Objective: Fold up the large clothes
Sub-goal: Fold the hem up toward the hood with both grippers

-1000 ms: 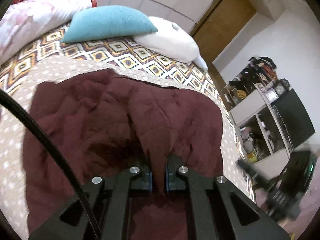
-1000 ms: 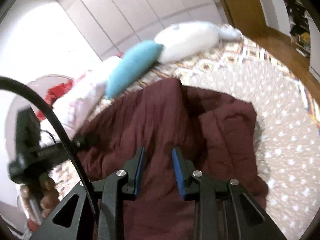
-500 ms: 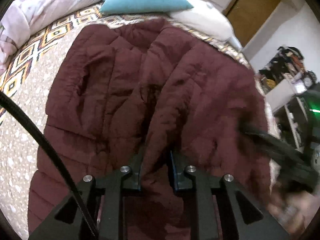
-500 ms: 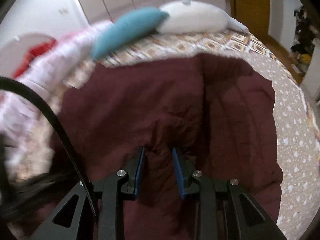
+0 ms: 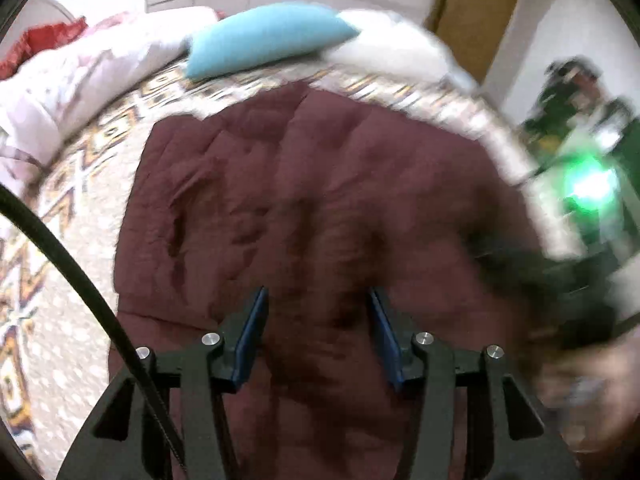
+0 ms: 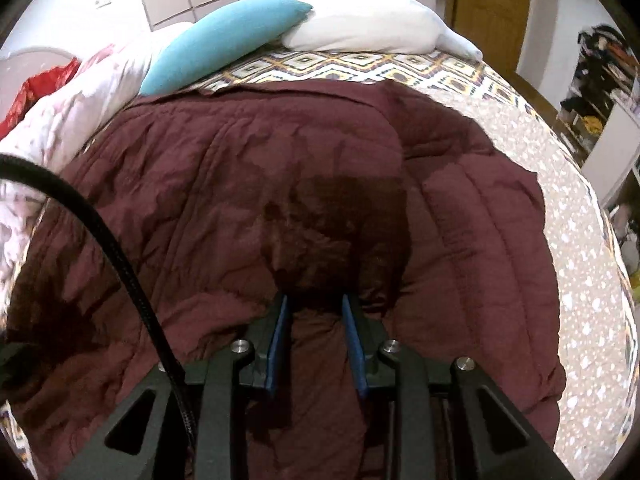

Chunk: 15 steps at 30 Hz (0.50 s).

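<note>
across the bed point(image 6: 580, 240) lay the quilt point(image 6: 240, 184), its far edge near the pillows point(image 6: 224, 40). left gripper point(image 5: 318, 316) hung over the quilt, jaws opening, released, fabric lying between them. right gripper point(image 6: 316, 320) was closing, clenched on a bunched fold of quilt.

Teal pillow point(image 6: 224, 36) and white pillow point(image 6: 372, 20) touching along far edge of bed point(image 6: 400, 66). Pink quilt point(image 6: 80, 92) bunched at far left corner. Wooden door point(image 6: 492, 8) beyond.
</note>
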Each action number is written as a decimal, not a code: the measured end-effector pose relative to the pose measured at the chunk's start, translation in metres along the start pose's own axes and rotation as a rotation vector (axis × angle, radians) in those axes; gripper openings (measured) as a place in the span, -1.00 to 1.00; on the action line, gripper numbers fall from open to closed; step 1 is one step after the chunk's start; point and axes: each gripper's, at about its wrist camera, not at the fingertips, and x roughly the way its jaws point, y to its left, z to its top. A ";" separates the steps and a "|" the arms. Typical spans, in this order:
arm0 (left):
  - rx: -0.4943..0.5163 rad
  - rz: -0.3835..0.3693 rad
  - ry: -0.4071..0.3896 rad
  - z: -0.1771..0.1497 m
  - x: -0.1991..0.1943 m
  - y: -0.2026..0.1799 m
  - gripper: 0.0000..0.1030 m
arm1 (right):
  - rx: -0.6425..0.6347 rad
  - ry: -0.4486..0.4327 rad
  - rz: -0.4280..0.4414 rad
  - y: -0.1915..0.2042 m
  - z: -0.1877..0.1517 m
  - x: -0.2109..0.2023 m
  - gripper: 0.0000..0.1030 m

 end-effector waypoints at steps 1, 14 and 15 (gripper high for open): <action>-0.005 -0.004 0.026 -0.001 0.015 0.003 -0.02 | 0.014 -0.002 -0.003 -0.005 0.003 0.001 -0.46; -0.101 -0.051 -0.027 -0.005 -0.009 0.018 0.11 | -0.201 -0.178 -0.138 0.030 -0.003 -0.052 -0.42; -0.112 -0.055 -0.049 -0.003 -0.019 0.022 0.11 | -0.193 -0.212 -0.104 0.032 -0.007 -0.072 -0.42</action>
